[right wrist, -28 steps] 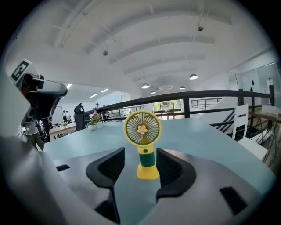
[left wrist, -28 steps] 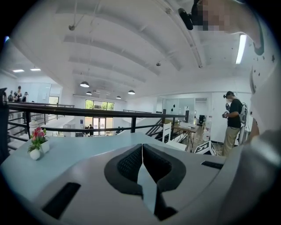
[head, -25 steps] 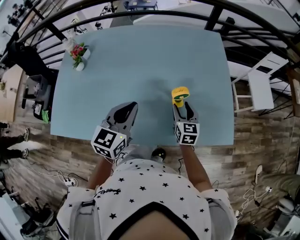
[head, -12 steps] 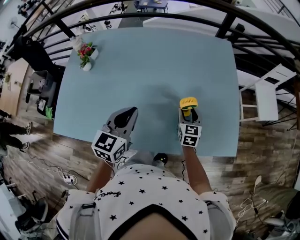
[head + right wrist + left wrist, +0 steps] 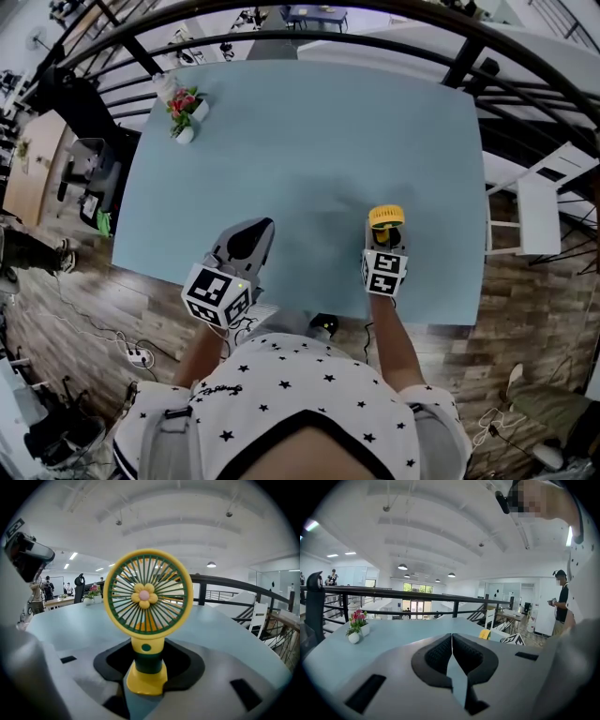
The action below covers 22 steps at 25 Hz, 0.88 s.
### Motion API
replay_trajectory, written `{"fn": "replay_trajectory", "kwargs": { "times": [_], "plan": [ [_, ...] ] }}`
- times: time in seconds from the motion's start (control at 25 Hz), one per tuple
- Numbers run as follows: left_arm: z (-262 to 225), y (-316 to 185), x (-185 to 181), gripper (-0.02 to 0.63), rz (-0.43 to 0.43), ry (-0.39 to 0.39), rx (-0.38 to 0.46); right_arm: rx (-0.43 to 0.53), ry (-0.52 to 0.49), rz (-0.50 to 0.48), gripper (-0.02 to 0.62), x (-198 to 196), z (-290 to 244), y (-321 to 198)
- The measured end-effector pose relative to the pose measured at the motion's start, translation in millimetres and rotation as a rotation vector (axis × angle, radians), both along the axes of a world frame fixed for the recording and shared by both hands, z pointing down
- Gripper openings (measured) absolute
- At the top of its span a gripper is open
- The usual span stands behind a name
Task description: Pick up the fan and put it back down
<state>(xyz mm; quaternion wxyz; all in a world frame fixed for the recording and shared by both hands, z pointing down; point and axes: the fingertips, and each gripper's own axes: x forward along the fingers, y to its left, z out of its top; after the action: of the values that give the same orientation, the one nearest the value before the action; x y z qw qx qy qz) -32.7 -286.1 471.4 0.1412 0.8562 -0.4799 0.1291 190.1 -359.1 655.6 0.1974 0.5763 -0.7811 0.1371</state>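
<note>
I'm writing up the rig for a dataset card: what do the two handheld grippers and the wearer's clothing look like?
The left gripper and right gripper have light grey shells with black ribbed pads, each carrying a cube of black-and-white square markers. The person wears a white short-sleeved top dotted with black stars, dark-trimmed at the neck.

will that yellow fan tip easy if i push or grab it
Probably top-heavy: the fan carries a wide round head on a narrow stem and small base, so a high push would likely tip it. It looks like rigid plastic, so likely stiff and light. The thin grille spokes seem fragile; the stem is the safer hold.
</note>
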Motion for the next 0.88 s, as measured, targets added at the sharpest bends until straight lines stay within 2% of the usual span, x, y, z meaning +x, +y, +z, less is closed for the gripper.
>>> {"fn": "replay_trajectory", "kwargs": {
  "times": [0.4,0.64,0.88],
  "plan": [
    [-2,-1,0,0.029,0.006,0.0,0.001,0.017,0.014,0.0,0.172,1,-5,3],
    [-5,-2,5,0.029,0.015,0.01,0.011,0.009,0.002,0.009,0.172,5,-16,11],
    [-8,1,14,0.029,0.033,0.023,0.024,0.042,-0.032,0.012,0.172,9,-40,16]
  ]
}}
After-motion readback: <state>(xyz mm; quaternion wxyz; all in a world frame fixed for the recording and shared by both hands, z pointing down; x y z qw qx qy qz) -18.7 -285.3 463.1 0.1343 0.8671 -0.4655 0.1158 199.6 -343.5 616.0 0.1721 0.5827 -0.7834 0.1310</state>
